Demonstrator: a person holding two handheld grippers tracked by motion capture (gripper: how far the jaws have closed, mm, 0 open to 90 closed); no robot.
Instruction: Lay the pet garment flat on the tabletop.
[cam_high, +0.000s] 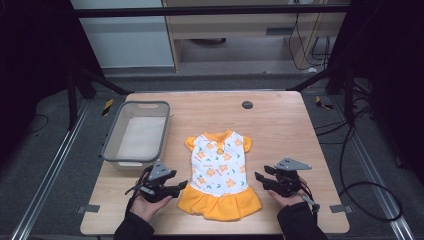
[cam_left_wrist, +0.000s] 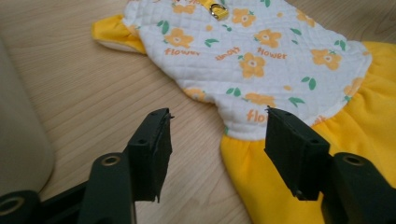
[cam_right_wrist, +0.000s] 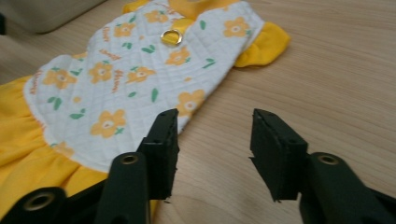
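Reading "flower" in orange on the quilted white top, you see the dress (cam_high: 219, 172) flat at the tabletop's (cam_high: 280, 125) near middle. Your left gripper (cam_high: 181, 186) and right gripper (cam_high: 260, 178) flank its skirt, level, pointing inward, jaws wide and empty. Other print blurs.

We see bare table (cam_high: 280, 120) right of the dress (cam_high: 220, 170) for a hand to pass; the grey bin (cam_high: 137, 131) blocks the left side.
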